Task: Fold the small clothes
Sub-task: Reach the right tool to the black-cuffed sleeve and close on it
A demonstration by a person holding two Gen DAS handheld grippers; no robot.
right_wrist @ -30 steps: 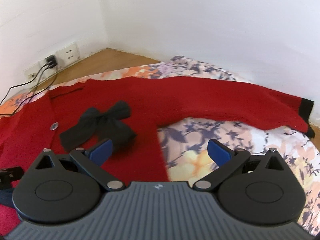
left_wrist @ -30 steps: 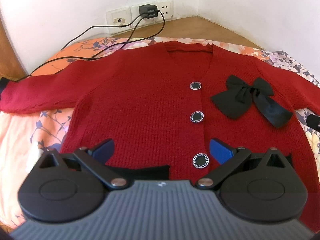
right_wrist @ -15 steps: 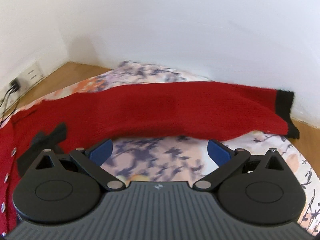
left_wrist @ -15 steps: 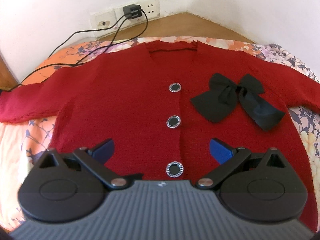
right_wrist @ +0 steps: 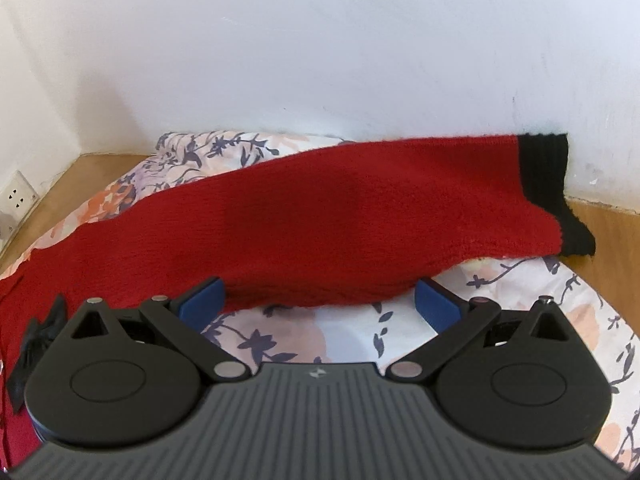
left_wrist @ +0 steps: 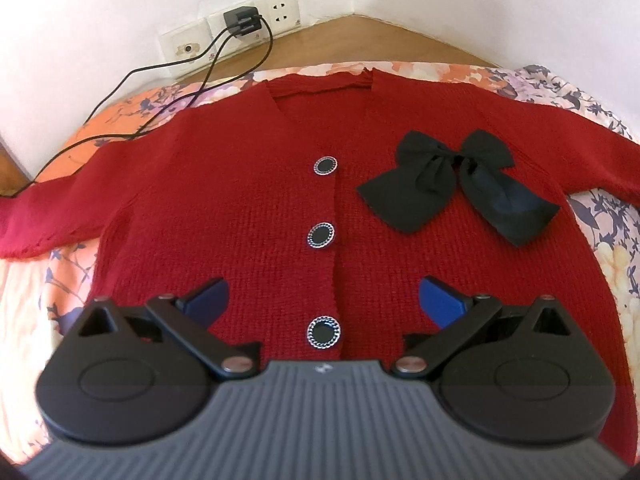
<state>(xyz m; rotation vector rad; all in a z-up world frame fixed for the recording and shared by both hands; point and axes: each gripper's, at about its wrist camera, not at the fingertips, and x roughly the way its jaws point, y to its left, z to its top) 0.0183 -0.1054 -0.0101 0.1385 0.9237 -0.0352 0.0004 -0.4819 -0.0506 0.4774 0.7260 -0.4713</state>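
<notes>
Spreading flat across the floral sheet (left_wrist: pixel 560 84) was a red cardigan (left_wrist: pixel 240 200), buttoned down the front, sleeves stretched out to either side of the body. A black bow (left_wrist: pixel 452 176) was seen lying loose on the cardigan's chest, just beside the top button (left_wrist: pixel 325 166). Over the lower hem the left gripper (left_wrist: pixel 324 296) was held, jaws spread wide, nothing clamped, the bottom button (left_wrist: pixel 324 333) framed between the blue pads. Out along the far sleeve (right_wrist: pixel 320 220) the right gripper (right_wrist: pixel 318 304) was poised, likewise parted and empty, the sleeve's lower edge sitting just ahead of its fingers, the black cuff (right_wrist: pixel 548 188) resting against the wall beyond.

No fold had been made yet. Trouble could be expected from the bow: if the sleeve were carried across the cardigan's chest, the bow could be dragged or bunched beneath it. A shallow pinch on thick knit might be lost mid-swing, and the sheet could be caught along with the sleeve, pulling the whole cardigan askew.
</notes>
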